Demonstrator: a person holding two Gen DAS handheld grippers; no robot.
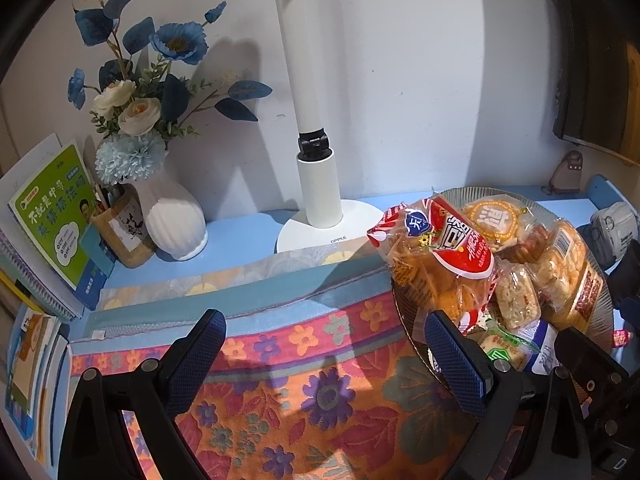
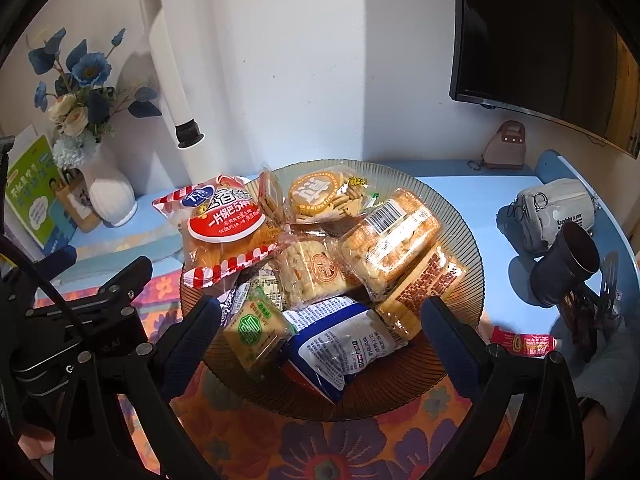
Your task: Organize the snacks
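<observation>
Left wrist view: the left gripper (image 1: 320, 364) hangs with its fingers spread wide and empty above the floral cloth (image 1: 312, 400). The ribbed plate (image 1: 600, 308) heaped with snacks sits to its right, the red-striped bread bag (image 1: 440, 256) leaning over the plate's left rim. A lamp base (image 1: 328, 228) and vase (image 1: 172, 216) stand far back.

Right wrist view: the right gripper (image 2: 320, 328) is also spread and empty, its fingers flanking the near part of the plate (image 2: 460, 216). Between them lie a green-label cracker pack (image 2: 256, 328) and a blue-and-white packet (image 2: 340, 348). One small red sachet (image 2: 522, 342) lies off the plate on the right. The sorting looks nearly done; the next move probably calls for reaching right to that stray sachet.
</observation>
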